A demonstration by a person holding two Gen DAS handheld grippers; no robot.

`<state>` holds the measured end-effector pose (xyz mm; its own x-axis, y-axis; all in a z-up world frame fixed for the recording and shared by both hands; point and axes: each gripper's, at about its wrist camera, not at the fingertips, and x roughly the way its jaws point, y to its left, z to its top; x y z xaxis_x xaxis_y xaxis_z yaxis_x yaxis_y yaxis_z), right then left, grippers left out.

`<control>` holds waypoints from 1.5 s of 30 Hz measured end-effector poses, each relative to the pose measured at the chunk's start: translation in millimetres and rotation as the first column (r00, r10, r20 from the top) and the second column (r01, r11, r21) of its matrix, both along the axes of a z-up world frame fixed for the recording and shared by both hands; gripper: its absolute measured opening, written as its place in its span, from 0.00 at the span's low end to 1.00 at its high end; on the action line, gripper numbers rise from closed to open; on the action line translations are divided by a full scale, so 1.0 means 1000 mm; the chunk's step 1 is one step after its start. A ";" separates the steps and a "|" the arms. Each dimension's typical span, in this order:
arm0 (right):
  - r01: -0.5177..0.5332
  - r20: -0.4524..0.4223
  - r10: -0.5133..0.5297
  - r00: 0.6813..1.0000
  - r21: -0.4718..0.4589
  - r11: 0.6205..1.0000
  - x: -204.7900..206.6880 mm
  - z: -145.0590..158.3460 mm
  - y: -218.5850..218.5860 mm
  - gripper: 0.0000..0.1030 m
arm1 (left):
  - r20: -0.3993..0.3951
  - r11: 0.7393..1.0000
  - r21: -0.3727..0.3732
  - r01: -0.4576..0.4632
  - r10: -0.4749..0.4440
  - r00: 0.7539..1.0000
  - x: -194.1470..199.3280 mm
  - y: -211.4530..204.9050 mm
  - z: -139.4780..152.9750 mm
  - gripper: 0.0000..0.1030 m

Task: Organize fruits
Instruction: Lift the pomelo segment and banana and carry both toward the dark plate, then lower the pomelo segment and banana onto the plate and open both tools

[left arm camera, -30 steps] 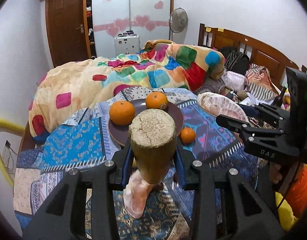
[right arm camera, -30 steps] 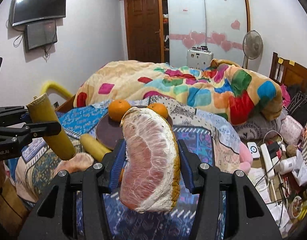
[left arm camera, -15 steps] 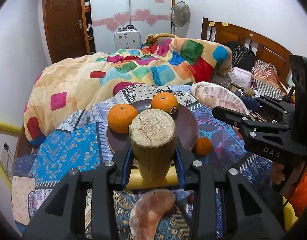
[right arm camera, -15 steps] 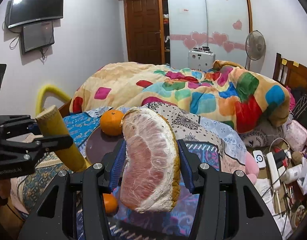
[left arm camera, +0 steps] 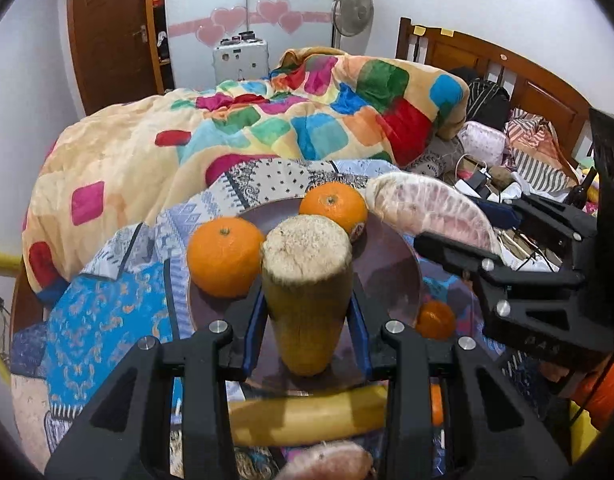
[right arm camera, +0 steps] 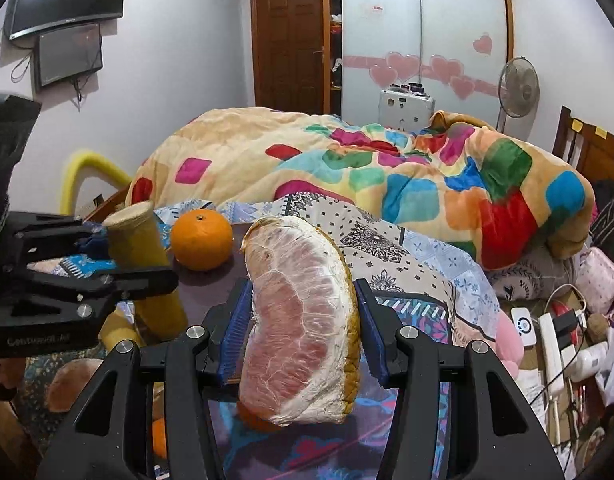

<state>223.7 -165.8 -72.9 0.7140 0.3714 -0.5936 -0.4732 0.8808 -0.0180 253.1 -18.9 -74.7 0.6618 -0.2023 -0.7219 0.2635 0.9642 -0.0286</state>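
My left gripper (left arm camera: 307, 320) is shut on a yellowish stalk piece (left arm camera: 307, 248) with a rough cut end, held upright over the near side of a dark plate (left arm camera: 391, 276). Two oranges (left arm camera: 225, 256) (left arm camera: 333, 208) rest on the plate. My right gripper (right arm camera: 303, 320) is shut on a peeled pink pomelo segment (right arm camera: 299, 280), which also shows at the plate's right edge in the left wrist view as the pomelo segment (left arm camera: 431, 208). A small orange (left arm camera: 435, 320) lies beside the plate, and a second yellow stalk piece (left arm camera: 307, 416) and a pink pomelo piece (left arm camera: 327, 460) lie in front of it.
The plate sits on a blue patterned cloth (left arm camera: 99, 320) on a bed, with a bright patchwork quilt (left arm camera: 267, 128) bunched behind it. Cables, a power strip (right arm camera: 551, 344) and bags clutter the right side. A wooden headboard (left arm camera: 507, 64) and a fan (left arm camera: 353, 4) stand behind.
Both grippers have moved forward and down toward the plate with their fruit. The plate and oranges now look larger and nearer; the loose stalk and pomelo piece have slid to the bottom edge.
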 end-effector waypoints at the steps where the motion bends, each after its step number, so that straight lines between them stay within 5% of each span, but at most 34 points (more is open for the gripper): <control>1: -0.001 0.001 0.001 1.000 -0.005 1.000 0.001 -0.001 0.000 0.46 | -0.003 1.000 -0.004 0.000 0.000 1.000 0.003 0.000 0.000 0.36; 10: -0.010 -0.013 0.010 1.000 -0.010 1.000 0.011 -0.003 0.003 0.46 | 0.017 0.996 0.023 -0.086 0.085 0.996 0.034 0.005 -0.003 0.42; 15: -0.021 -0.024 0.021 0.999 -0.019 1.000 0.016 -0.005 0.009 0.46 | -0.011 0.995 -0.046 -0.093 0.093 0.996 0.038 0.021 -0.008 0.46; 35: -0.074 -0.092 0.064 0.994 -0.109 0.991 0.031 -0.024 0.051 0.47 | 0.025 0.993 0.032 -0.110 0.109 0.994 0.009 0.045 -0.018 0.53; 45: -0.067 -0.033 0.064 0.997 -0.090 0.994 0.010 0.000 0.045 0.57 | 0.045 0.991 0.047 -0.122 0.120 0.992 -0.016 0.048 -0.005 0.58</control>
<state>233.6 -120.9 -72.6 0.6714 0.3603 -0.6477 -0.5311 0.8434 -0.0814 237.4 29.4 -79.7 0.7094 -0.0834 -0.6999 0.1446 0.9891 0.0286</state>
